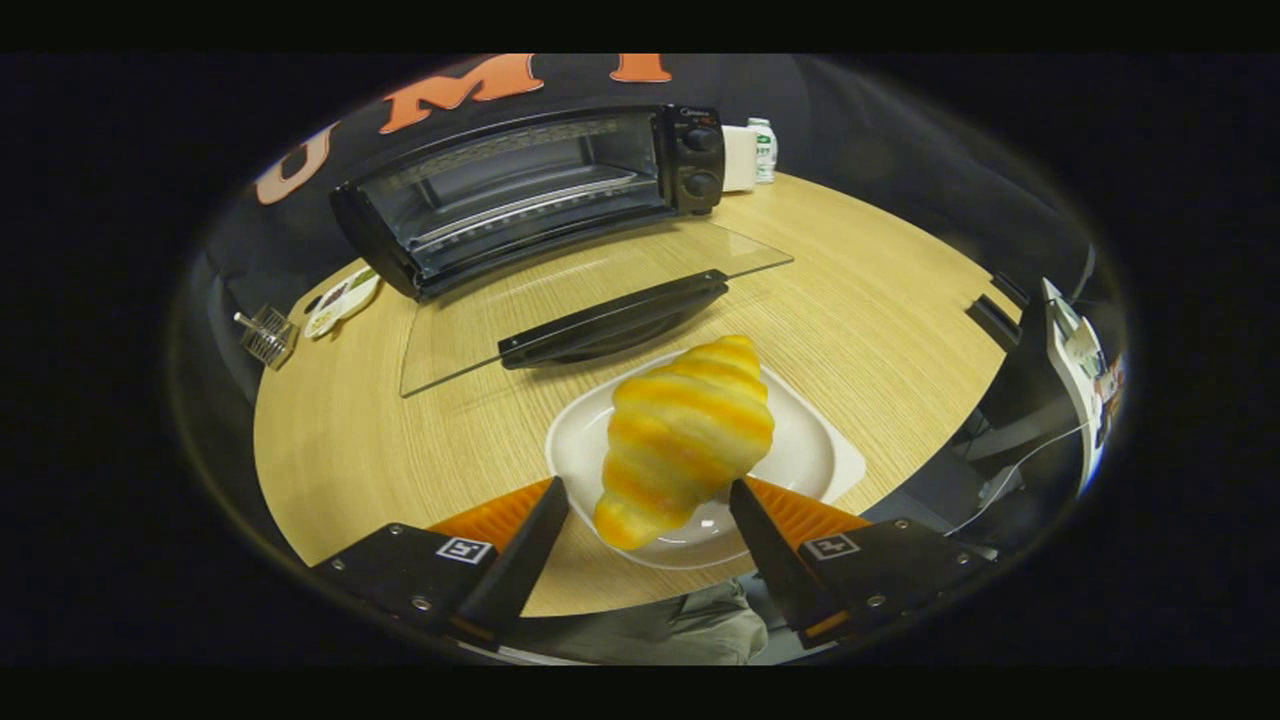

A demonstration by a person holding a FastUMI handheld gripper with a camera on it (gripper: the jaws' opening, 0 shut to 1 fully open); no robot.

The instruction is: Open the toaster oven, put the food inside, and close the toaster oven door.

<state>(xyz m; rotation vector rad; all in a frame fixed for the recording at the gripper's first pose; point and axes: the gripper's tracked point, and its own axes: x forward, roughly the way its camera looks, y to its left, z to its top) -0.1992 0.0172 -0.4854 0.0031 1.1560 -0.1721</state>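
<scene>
lying on a white plate (810,450) on the wooden surface (880,300): croissant (685,435), long axis running from open tongs (648,500) toward toaster oven (530,195) with door (590,290) folded down, near tip between spread fingers

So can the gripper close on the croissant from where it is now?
Probably yes. The gripper is open, its fingers either side of the croissant's near end on the white plate, with nothing between them and it. Whether they touch it yet is unclear.
</scene>
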